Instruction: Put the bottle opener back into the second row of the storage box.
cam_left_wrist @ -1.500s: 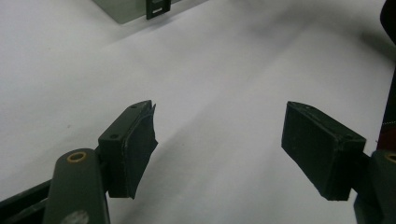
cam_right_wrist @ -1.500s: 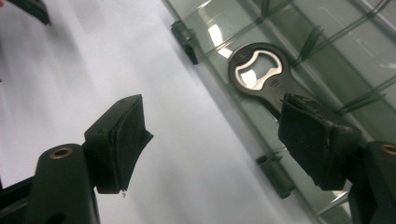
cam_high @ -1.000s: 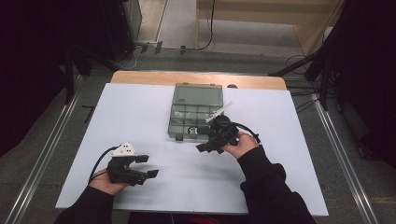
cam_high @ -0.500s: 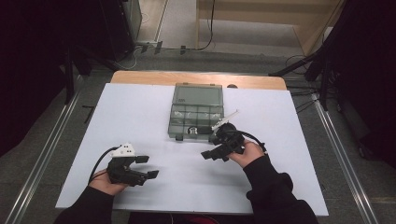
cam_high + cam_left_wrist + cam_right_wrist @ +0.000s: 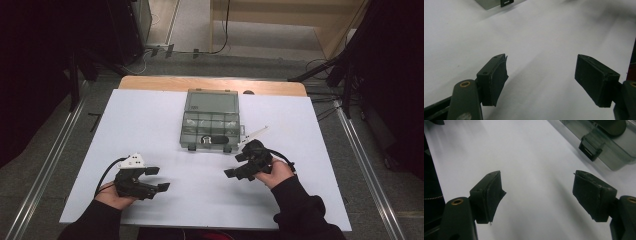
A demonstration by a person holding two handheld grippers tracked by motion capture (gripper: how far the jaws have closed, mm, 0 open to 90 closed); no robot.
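While seen from above, high view: white table [image 5: 150, 130], grey clear box [image 5: 210, 120] at its far middle, lid closed, latches toward the person.
High view, left gripper [image 5: 155, 180]: held low at the near left, well apart from the box, jaws spread, nothing between them.
High view, right gripper [image 5: 234, 166]: just before the box's near right corner, not touching it, jaws pointing left, released, nothing held.
High view, hands: left hand [image 5: 112, 192] and right hand [image 5: 277, 172] in dark sleeves, coming in from the near edge.
Left gripper view, left gripper [image 5: 541, 75]: two black pads wide apart over bare table, gap empty.
Left gripper view, box [image 5: 490, 3]: corner and one black latch [image 5: 507, 2] at the top edge, far off.
Right gripper view, right gripper [image 5: 537, 191]: pads spread, gripping nothing, white table below.
Right gripper view, box [image 5: 599, 142]: at upper right, near, clear wall with a black latch [image 5: 590, 150]; dark round item [image 5: 611, 126] inside, kind not clear.
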